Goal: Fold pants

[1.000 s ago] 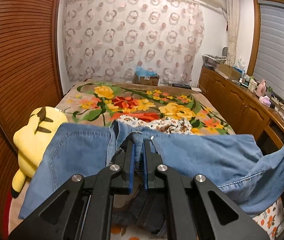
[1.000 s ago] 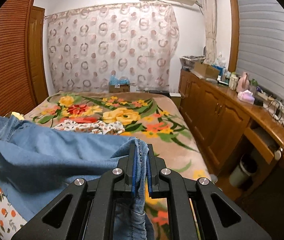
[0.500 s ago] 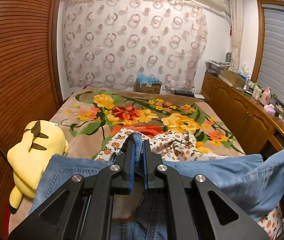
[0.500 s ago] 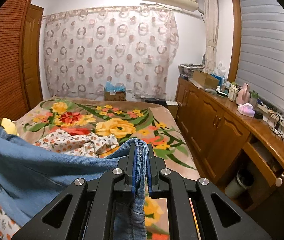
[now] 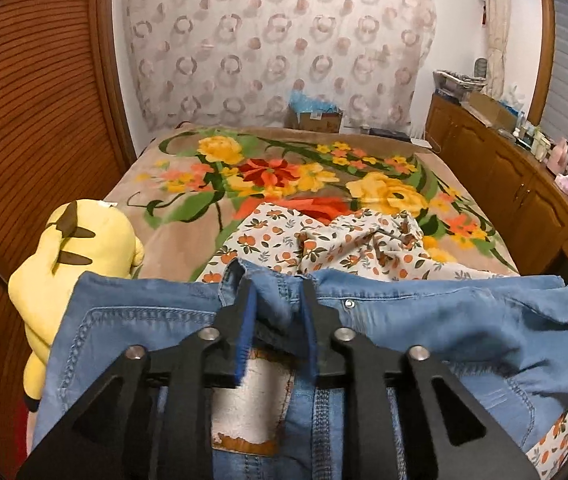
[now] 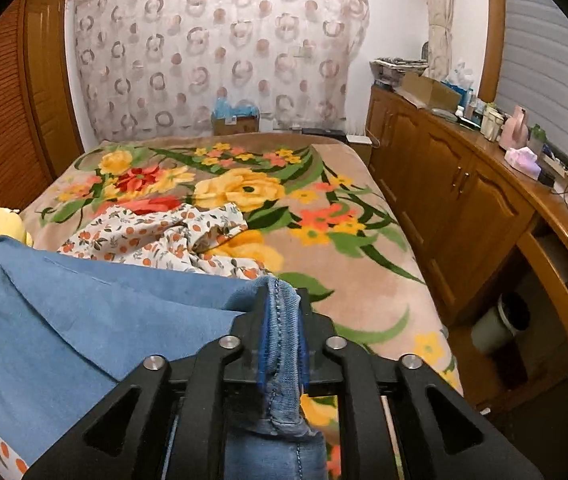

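Left wrist view shows your left gripper [image 5: 276,300] spread open around a loose waistband fold of the jeans [image 5: 463,328], which lie across the bed's near edge, a yellow plush [image 5: 80,248] at its left edge. Your right gripper [image 6: 282,308] stays out, clamped on the jeans' seamed edge near the right side.

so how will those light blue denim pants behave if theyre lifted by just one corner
The light blue denim pants would probably flop: they sag between the right gripper, shut on a hem, and the opened left gripper. Thick seams and the leather waist patch suggest some weight, so they'd likely hang down. The cloth looks grippy rather than slippery.
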Demonstrator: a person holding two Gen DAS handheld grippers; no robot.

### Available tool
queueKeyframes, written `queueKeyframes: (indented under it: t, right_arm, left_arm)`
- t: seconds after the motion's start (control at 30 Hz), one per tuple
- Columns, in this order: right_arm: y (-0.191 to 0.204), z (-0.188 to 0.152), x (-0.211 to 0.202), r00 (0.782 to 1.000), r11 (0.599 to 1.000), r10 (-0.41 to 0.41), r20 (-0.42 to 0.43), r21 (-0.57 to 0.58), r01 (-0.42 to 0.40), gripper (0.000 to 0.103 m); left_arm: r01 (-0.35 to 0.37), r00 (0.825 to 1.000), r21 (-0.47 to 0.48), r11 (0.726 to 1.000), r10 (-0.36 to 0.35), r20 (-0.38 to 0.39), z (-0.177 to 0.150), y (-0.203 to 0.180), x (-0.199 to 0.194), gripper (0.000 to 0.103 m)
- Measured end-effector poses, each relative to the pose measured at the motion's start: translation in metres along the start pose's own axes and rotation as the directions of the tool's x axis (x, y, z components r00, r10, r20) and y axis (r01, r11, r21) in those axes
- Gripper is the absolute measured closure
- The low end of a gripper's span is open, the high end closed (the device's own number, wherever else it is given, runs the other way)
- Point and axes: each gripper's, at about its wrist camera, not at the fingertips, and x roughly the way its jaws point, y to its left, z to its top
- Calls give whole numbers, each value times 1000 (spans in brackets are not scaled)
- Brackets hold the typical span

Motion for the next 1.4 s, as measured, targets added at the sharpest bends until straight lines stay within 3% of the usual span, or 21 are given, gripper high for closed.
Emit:
queueKeyframes:
  t: [0.03,0.17,0.23,0.27,0.53,0.83,1.07,1.23,1.27,1.3,1.4]
  right_arm:
    - [0,0,-2,1000,1000,-8,3,0,8,83]
    - [-8,23,-9,999,999,-43,31,18,43,70]
    - [-5,22,-14,998,999,-47,48,29,46,64]
    - [-4,20,-16,998,999,-41,53,31,39,62]
    - [37,2,-12,992,990,124,2,-65,-124,62]
    - [87,-11,15,974,953,204,-98,-207,-220,59]
    - [92,12,44,963,923,195,-184,-297,-244,58]
    - [88,25,51,966,908,141,-218,-360,-214,59]
    - [87,28,54,966,907,141,-218,-363,-214,62]
    - [89,32,51,966,904,143,-217,-368,-216,80]
    - [94,38,47,966,895,152,-210,-385,-224,96]
  left_arm:
    - [8,1000,1,1000,-8,3,-1,1,-3,63]
    - [43,999,17,999,-43,11,-4,-2,-16,46]
    - [82,997,27,996,-83,9,-8,-7,-23,24]
    - [102,995,30,994,-102,6,-10,-10,-24,22]
    - [184,982,70,980,-181,-51,-38,-41,-20,22]
    - [219,971,97,971,-206,-122,-68,-61,-12,22]
    - [210,970,121,970,-191,-151,-83,-62,-6,22]
    - [208,970,121,970,-189,-152,-83,-64,-5,22]
    - [208,970,122,970,-189,-152,-83,-64,-4,22]
    - [207,970,122,971,-188,-152,-84,-62,-5,22]
    - [206,971,126,970,-186,-152,-86,-62,-5,22]
